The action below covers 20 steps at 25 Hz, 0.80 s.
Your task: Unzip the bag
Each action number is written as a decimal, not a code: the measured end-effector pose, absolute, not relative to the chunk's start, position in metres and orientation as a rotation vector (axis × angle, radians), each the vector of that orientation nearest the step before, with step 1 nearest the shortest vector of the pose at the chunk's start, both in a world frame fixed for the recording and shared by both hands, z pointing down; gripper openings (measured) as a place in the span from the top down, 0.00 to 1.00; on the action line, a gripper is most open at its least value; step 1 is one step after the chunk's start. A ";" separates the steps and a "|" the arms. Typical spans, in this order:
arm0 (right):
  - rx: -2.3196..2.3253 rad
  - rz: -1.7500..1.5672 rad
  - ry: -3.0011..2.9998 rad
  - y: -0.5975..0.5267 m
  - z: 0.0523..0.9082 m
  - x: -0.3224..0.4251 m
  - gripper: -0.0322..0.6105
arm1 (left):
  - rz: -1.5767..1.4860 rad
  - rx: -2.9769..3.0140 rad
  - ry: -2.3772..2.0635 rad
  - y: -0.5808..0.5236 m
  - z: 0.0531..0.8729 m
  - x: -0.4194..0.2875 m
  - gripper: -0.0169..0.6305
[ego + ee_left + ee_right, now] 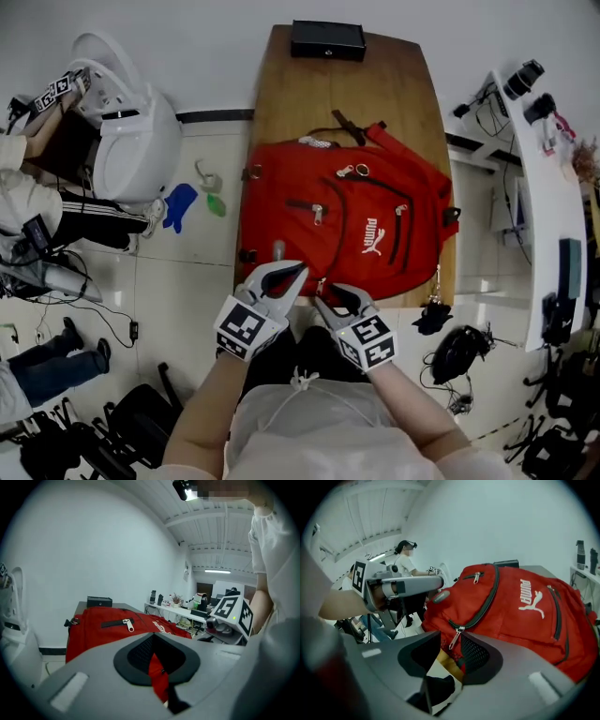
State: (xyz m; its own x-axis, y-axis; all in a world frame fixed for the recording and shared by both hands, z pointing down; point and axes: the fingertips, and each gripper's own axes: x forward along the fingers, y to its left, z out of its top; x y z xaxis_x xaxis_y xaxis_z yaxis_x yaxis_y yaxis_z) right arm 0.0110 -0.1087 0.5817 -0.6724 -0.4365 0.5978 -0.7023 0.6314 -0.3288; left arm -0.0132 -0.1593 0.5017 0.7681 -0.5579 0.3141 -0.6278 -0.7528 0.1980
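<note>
As we pinch the red bag in our left gripper, right gripper spread open, zipper pull hanging between its jaws, wooden table beneath.

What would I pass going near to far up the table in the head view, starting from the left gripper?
From nearest: left gripper → red backpack → black box at the far end of the wooden table.
</note>
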 end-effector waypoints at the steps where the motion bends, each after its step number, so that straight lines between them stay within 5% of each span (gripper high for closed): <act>1: 0.889 0.786 -2.377 -0.108 0.588 0.008 0.76 | 0.339 2.664 -0.906 -0.159 0.505 -0.011 0.97; 15: 1.048 1.169 -2.280 -0.117 0.621 0.006 0.93 | 0.591 2.565 -0.921 -0.158 0.552 -0.001 0.97; 20: 0.996 1.041 -2.282 -0.117 0.615 0.014 0.93 | 0.587 2.551 -0.910 -0.158 0.553 -0.002 0.97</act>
